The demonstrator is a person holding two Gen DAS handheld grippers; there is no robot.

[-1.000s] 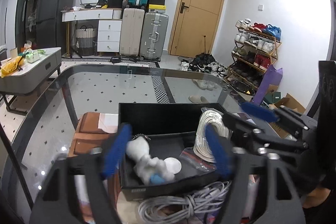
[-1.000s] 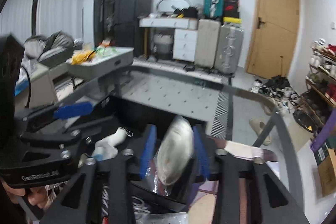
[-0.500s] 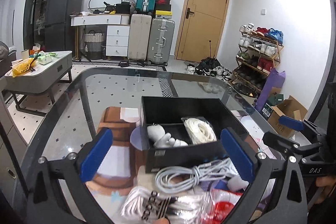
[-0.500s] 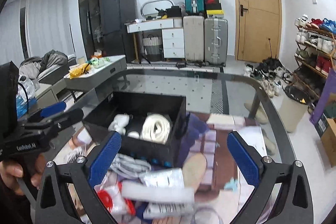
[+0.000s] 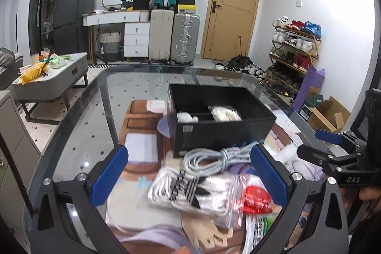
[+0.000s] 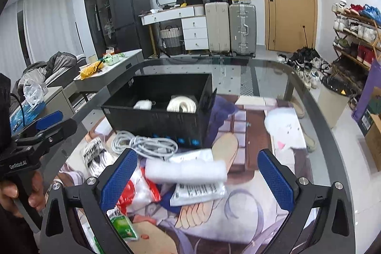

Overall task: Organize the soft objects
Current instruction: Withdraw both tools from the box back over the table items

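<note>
A black divided box (image 5: 221, 127) (image 6: 157, 120) sits on the glass table, holding a white soft toy (image 5: 187, 117) (image 6: 142, 104) in its left cell and a bagged white coil (image 5: 225, 114) (image 6: 182, 105) in its right cell. In front of it lie a grey cable bundle (image 5: 209, 160) (image 6: 145, 144), bagged white socks with black stripes (image 5: 188, 192) (image 6: 95, 156), a white rolled cloth (image 6: 185, 171) and a red-and-white packet (image 5: 258, 200) (image 6: 137, 192). My left gripper (image 5: 189, 177) is open over the socks, holding nothing. My right gripper (image 6: 196, 179) is open over the rolled cloth, also holding nothing.
A printed mat (image 6: 240, 135) covers the table under the box. A green packet (image 6: 123, 225) lies near the front edge. A white plush shape (image 6: 283, 127) is at the right. A person's hand (image 6: 21, 192) holds the left gripper's handle. Suitcases, a door and a shoe rack stand behind.
Both grippers opened wide and drew back from the box. The right one let go of the bagged white coil, which now rests in the box's right cell beside the toy.
</note>
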